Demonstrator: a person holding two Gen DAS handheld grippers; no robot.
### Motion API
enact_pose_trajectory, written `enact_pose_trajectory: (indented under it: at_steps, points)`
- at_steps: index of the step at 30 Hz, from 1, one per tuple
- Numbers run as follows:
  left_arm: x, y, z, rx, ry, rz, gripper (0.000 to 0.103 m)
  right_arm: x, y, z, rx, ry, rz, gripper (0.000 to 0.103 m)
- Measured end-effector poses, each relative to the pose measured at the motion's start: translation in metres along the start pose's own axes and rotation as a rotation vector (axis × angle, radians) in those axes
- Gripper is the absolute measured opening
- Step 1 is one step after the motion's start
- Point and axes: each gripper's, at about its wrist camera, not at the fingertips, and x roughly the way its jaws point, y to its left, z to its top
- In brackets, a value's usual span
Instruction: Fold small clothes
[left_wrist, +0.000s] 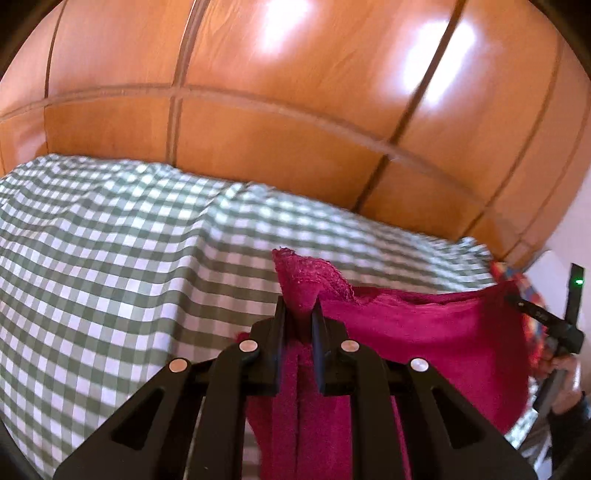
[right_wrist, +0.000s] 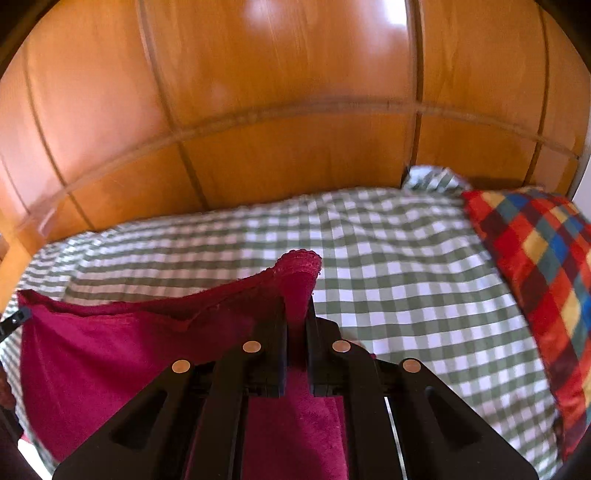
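Observation:
A crimson terry cloth (left_wrist: 424, 332) hangs stretched between both grippers above a bed with a green-and-white checked sheet (left_wrist: 110, 258). My left gripper (left_wrist: 299, 306) is shut on one corner of the cloth, which pokes up past the fingertips. In the right wrist view my right gripper (right_wrist: 297, 302) is shut on the opposite corner of the crimson cloth (right_wrist: 110, 350), whose top edge sags leftward toward the other gripper. The right gripper (left_wrist: 546, 317) and the hand holding it also show at the right edge of the left wrist view. The cloth's lower part is hidden below the fingers.
A glossy orange wooden panelled headboard (left_wrist: 295, 110) rises behind the bed. A pillow in red, yellow and blue checks (right_wrist: 546, 288) lies at the bed's right side. The checked sheet (right_wrist: 406, 277) spreads flat ahead of both grippers.

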Motion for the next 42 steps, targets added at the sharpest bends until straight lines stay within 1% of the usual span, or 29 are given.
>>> enact_pose_trajectory:
  at_steps: [3, 5, 6, 8, 9, 10, 11, 12, 13, 16, 18, 21, 23, 25, 28, 30, 32, 34, 35, 37, 39, 42]
  points:
    - [0.035, 0.009, -0.001, -0.02, 0.061, 0.058, 0.011, 0.035, -0.003, -0.007, 0.004, 0.074, -0.032, 0.007]
    - [0.055, 0.011, -0.004, -0.016, 0.105, 0.092, 0.011, 0.056, -0.006, -0.015, 0.001, 0.128, -0.046, 0.007]
    - [0.065, 0.012, -0.007, -0.008, 0.128, 0.12, 0.012, 0.058, -0.006, -0.019, 0.0, 0.139, -0.044, 0.007]
    - [0.072, 0.011, -0.011, 0.004, 0.153, 0.139, 0.015, 0.06, -0.007, -0.022, 0.001, 0.151, -0.039, 0.007]
    - [0.07, 0.008, -0.011, 0.015, 0.149, 0.15, 0.018, 0.057, -0.008, -0.022, 0.001, 0.149, -0.029, 0.01]
    - [0.065, 0.006, -0.01, 0.025, 0.143, 0.161, 0.022, 0.05, -0.01, -0.022, 0.005, 0.146, -0.011, 0.019]
    - [0.059, 0.004, -0.01, 0.031, 0.131, 0.172, 0.025, 0.041, -0.014, -0.024, 0.017, 0.143, 0.012, 0.031]
    - [0.053, 0.003, -0.01, 0.031, 0.121, 0.181, 0.034, 0.036, -0.018, -0.024, 0.027, 0.138, 0.027, 0.036]
    - [0.043, 0.004, -0.011, 0.026, 0.101, 0.192, 0.036, 0.024, -0.024, -0.027, 0.043, 0.124, 0.049, 0.038]
    - [0.013, 0.003, -0.019, 0.021, 0.056, 0.186, 0.036, -0.01, -0.045, -0.04, 0.091, 0.1, 0.102, 0.038]
    - [-0.005, 0.0, -0.027, 0.02, 0.034, 0.176, 0.036, -0.029, -0.058, -0.052, 0.122, 0.098, 0.136, 0.038]
    - [-0.027, -0.009, -0.044, 0.033, 0.011, 0.147, 0.036, -0.064, -0.072, -0.087, 0.155, 0.109, 0.188, 0.038]
    - [-0.038, -0.019, -0.057, 0.059, 0.003, 0.124, 0.036, -0.077, -0.076, -0.105, 0.175, 0.122, 0.226, 0.038]
    - [-0.049, -0.036, -0.072, 0.099, -0.002, 0.084, 0.036, -0.088, -0.075, -0.131, 0.195, 0.148, 0.268, 0.038]
    - [-0.055, -0.063, -0.093, 0.186, 0.016, 0.045, 0.037, -0.088, -0.066, -0.16, 0.171, 0.198, 0.292, 0.038]
    - [-0.051, -0.083, -0.108, 0.264, 0.046, 0.034, 0.037, -0.088, -0.058, -0.172, 0.127, 0.212, 0.276, 0.028]
    - [-0.044, -0.094, -0.117, 0.314, 0.081, 0.043, 0.037, -0.089, -0.05, -0.177, 0.084, 0.21, 0.238, 0.011]
    - [-0.034, -0.103, -0.125, 0.361, 0.115, 0.088, 0.037, -0.096, -0.048, -0.176, 0.057, 0.188, 0.207, 0.009]
    - [-0.03, -0.104, -0.128, 0.367, 0.131, 0.096, 0.037, -0.1, -0.047, -0.174, 0.043, 0.175, 0.196, 0.008]
    - [-0.028, -0.102, -0.128, 0.358, 0.15, 0.099, 0.038, -0.112, -0.047, -0.173, 0.015, 0.145, 0.179, 0.007]
    - [-0.028, -0.098, -0.126, 0.338, 0.168, 0.093, 0.039, -0.121, -0.053, -0.175, 0.02, 0.132, 0.179, 0.007]
    - [-0.028, -0.095, -0.129, 0.314, 0.192, 0.082, 0.039, -0.121, -0.057, -0.189, 0.012, 0.158, 0.164, 0.007]
